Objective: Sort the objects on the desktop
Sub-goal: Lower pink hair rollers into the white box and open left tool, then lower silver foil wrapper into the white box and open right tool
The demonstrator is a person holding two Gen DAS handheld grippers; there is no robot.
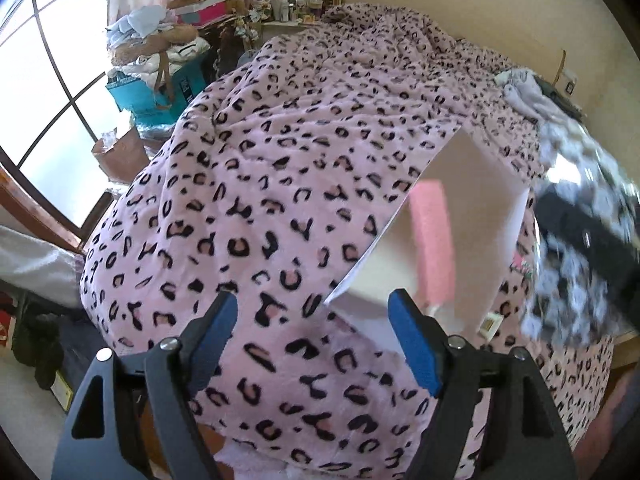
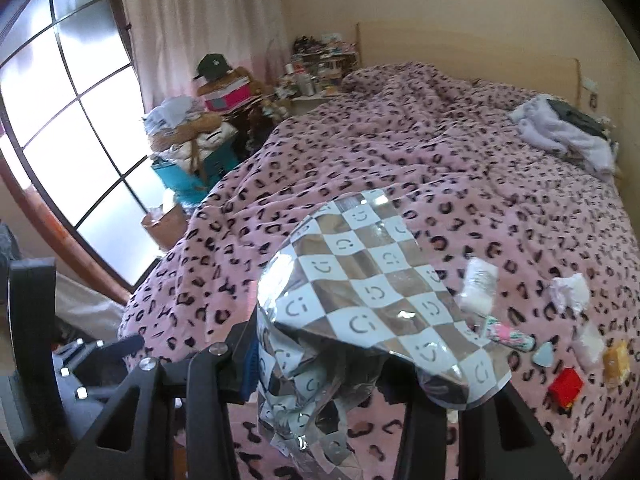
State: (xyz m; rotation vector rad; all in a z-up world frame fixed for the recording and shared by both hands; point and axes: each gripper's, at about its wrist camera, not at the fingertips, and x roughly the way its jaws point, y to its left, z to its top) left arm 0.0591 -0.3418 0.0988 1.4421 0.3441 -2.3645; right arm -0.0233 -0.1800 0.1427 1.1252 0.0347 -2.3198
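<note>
Left wrist view, left to right: your left gripper (image 1: 316, 338) has its blue pads (image 1: 416, 348) spread wide with nothing between them, only the pink leopard-print blanket (image 1: 248, 184) below; just past the right pad a white box (image 1: 452, 216) sits tilted on the blanket with a blurred pink item (image 1: 432, 240) inside it; a small yellowish card (image 1: 491, 325) lies on the blanket beside the box's near corner; far right, the checkered bag (image 1: 576, 248) shows as a motion-blurred patch.

Right wrist view, left to right: part of your other tool is at the far left edge; your right gripper (image 2: 320, 364) is clamped on the checkered bag (image 2: 376, 280), silver and white squares with smiley faces, the bunched lower part pinched between the fingers and the top flaring out above them, lifted clear of the blanket; jaws partly closed by the bag's bulk; right of it the loose items lie on the blanket: a white roll (image 2: 478, 284), crumpled white paper (image 2: 568, 292), a floral-patterned tube (image 2: 510, 332), a grey pick-shaped piece (image 2: 543, 354), a red block (image 2: 565, 386), a yellow block (image 2: 616, 362); all apart from the bag.
</note>
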